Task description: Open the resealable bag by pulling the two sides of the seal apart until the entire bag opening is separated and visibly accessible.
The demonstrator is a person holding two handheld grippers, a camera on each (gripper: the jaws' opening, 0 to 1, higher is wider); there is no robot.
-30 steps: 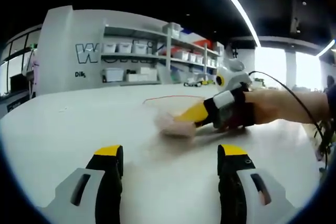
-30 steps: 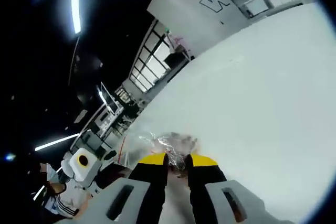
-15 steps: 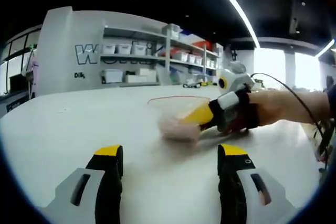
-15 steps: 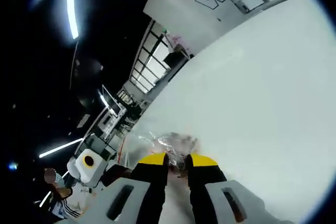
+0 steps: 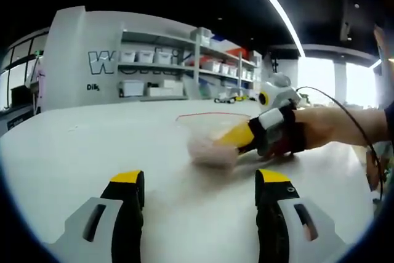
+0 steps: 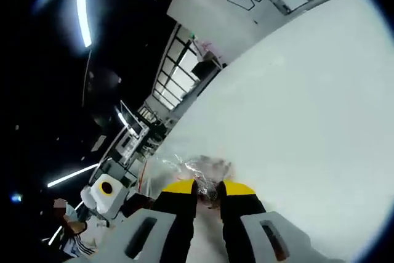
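the bag [image 5: 212, 138] looks like thin, clear, crinkly plastic with glossy glints; the white table [image 5: 74, 158] is smooth and matt.

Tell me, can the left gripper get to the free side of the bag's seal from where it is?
Probably yes. The left gripper is open, with bare table between it and the bag. The right gripper holds the bag's right side, leaving the near side free.

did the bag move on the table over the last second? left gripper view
Yes, slightly. Against the shelves, the bag has shifted right and stands taller, its red seal line raised, held by the right gripper.
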